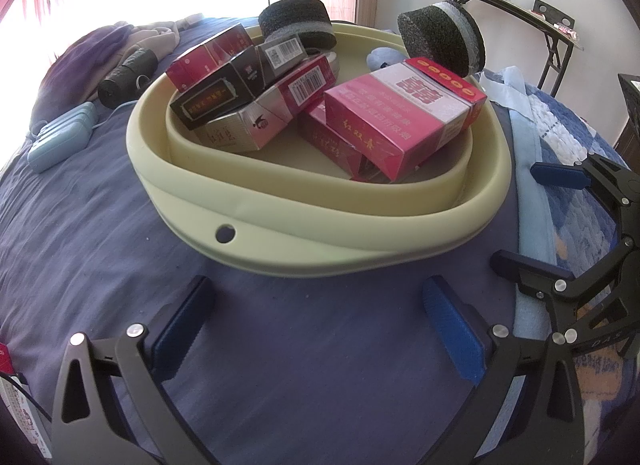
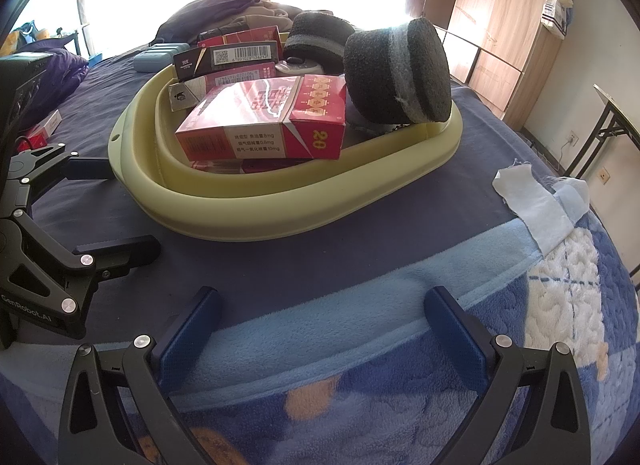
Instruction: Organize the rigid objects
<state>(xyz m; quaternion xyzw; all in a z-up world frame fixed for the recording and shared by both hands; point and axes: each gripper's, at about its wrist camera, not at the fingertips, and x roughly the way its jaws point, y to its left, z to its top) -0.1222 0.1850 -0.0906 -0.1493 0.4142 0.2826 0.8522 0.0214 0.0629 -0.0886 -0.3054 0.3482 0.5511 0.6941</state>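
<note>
Seemingly near done, the cigarette boxes [image 1: 400, 121] and foam discs [image 1: 440, 41] sit piled in the green basin [image 1: 280, 241] on the bed, while the left gripper [image 1: 320, 329] and right gripper [image 2: 320, 329] hang spread and empty nearby.

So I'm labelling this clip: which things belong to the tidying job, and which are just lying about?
Job:
- green basin
- pink carton
- black carton
- foam pads

Lying about:
- blue case
- black bundle
- fleece blanket
- folding table
</note>
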